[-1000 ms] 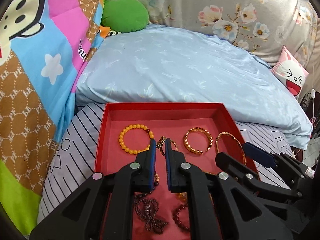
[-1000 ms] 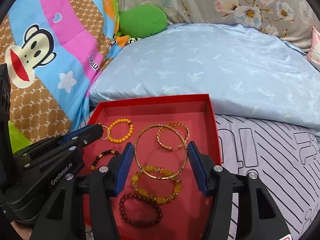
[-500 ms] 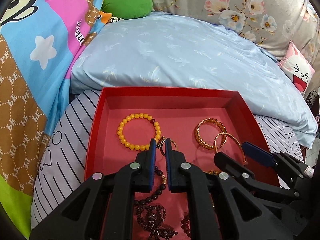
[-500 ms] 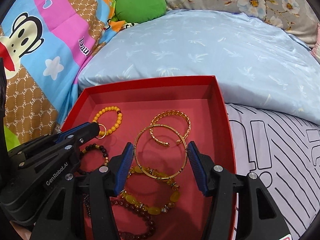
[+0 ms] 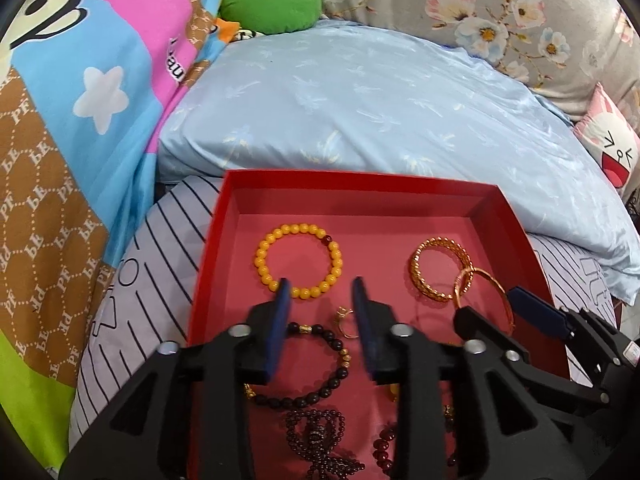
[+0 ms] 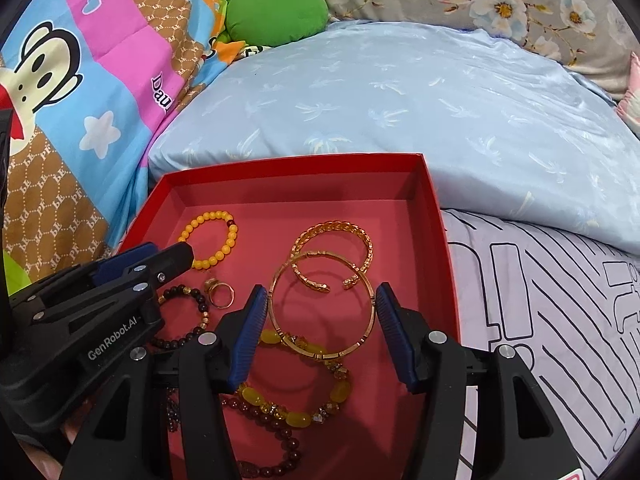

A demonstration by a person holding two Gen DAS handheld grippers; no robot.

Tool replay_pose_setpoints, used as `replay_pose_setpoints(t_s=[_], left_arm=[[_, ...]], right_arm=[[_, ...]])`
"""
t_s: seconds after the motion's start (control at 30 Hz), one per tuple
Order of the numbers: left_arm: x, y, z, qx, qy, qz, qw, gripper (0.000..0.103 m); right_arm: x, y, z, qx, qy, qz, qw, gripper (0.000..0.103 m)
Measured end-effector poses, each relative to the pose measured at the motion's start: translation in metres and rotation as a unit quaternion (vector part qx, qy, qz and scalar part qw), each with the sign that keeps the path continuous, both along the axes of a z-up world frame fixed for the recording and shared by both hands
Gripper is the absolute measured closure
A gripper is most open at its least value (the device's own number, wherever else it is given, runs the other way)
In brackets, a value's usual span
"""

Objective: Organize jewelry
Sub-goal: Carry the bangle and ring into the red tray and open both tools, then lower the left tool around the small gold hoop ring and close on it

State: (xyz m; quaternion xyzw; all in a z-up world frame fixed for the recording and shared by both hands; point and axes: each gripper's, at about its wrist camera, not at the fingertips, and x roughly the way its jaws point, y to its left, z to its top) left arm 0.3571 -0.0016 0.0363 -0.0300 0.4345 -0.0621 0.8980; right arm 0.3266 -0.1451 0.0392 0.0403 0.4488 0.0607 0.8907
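left hand-held gripper point(image 5: 320, 294) spread over red tray point(image 5: 360, 188), striped bedsheet point(image 5: 152, 264).

Box point(image 6: 440, 240) at frame centre on bedding, pillow point(image 6: 400, 100) behind it, beaded bracelet point(image 6: 210, 240) upper left inside, ring point(image 6: 220, 294) below it, bangles point(image 6: 324, 308) at right.

We see a pale blue pillow point(image 5: 372, 116) behind a striped sheet point(image 6: 560, 304). A green plush point(image 6: 276, 12) rests against a cartoon monkey quilt point(image 6: 80, 80).

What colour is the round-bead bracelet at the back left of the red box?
Yellow-orange, with one dark red bead; the left wrist view shows it best.
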Motion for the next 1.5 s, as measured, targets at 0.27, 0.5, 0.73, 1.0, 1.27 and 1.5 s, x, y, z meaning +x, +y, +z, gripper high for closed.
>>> replay_pose_setpoints(t_s=[0.27, 0.5, 0.73, 1.0, 1.27, 1.5], left_arm=[[-0.016, 0.006, 0.016, 0.003, -0.018, 0.009, 0.9998, 0.052], [-0.057, 0.010, 0.033, -0.001, -0.036, 0.004, 0.9993, 0.047], [-0.099, 0.015, 0.036, -0.010, -0.033, 0.004, 0.9994, 0.047], [-0.148, 0.023, 0.034, -0.018, -0.024, 0.005, 0.9995, 0.047], [-0.197, 0.031, 0.023, -0.017, -0.013, 0.006, 0.9998, 0.047], [-0.246, 0.036, 0.002, -0.012, 0.012, 0.004, 0.9998, 0.047]], right_arm=[[-0.026, -0.005, 0.018, -0.003, -0.019, 0.001, 1.000, 0.043], [-0.066, -0.005, 0.036, 0.003, -0.032, 0.010, 0.999, 0.042], [-0.111, -0.008, 0.045, 0.001, -0.036, 0.006, 0.999, 0.041], [-0.163, -0.015, 0.045, -0.001, -0.032, -0.002, 0.999, 0.041], [-0.212, -0.027, 0.036, 0.001, -0.020, -0.019, 1.000, 0.041], [-0.252, -0.039, 0.026, -0.010, -0.013, -0.034, 0.999, 0.041]])
